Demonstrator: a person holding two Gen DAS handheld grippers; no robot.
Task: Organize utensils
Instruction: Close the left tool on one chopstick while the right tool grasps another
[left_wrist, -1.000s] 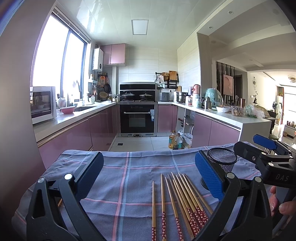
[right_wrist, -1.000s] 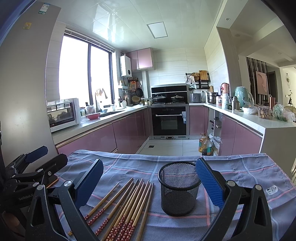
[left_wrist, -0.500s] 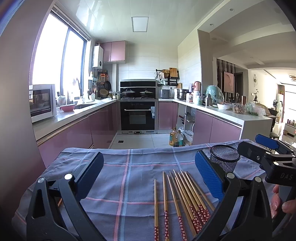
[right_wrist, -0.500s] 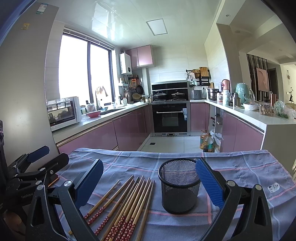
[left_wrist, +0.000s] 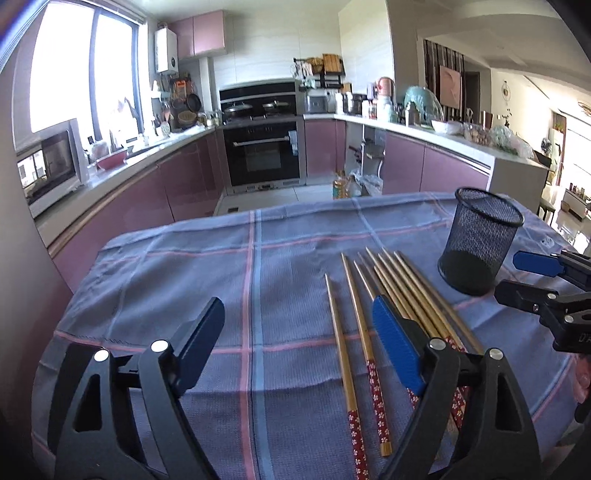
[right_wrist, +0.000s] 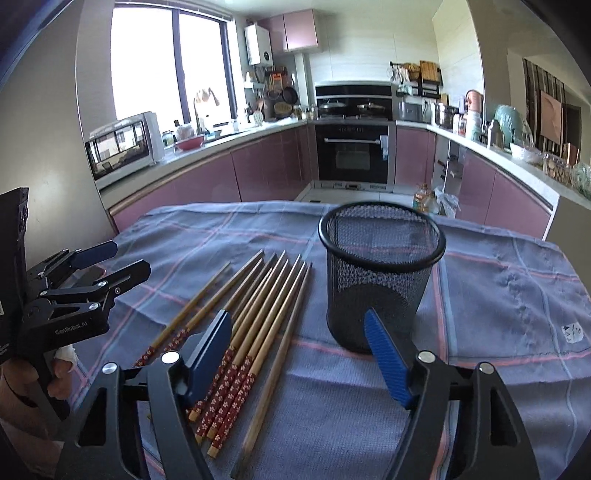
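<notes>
Several slim bamboo chopsticks (right_wrist: 258, 317), round mesh cup (right_wrist: 380, 280)

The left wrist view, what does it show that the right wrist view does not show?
Only the left wrist view shows the right gripper from the side. Only the right wrist view shows the left gripper from the side and the hand that carries it. Both show the chopsticks lying on the checked cloth beside the upright mesh cup.
</notes>
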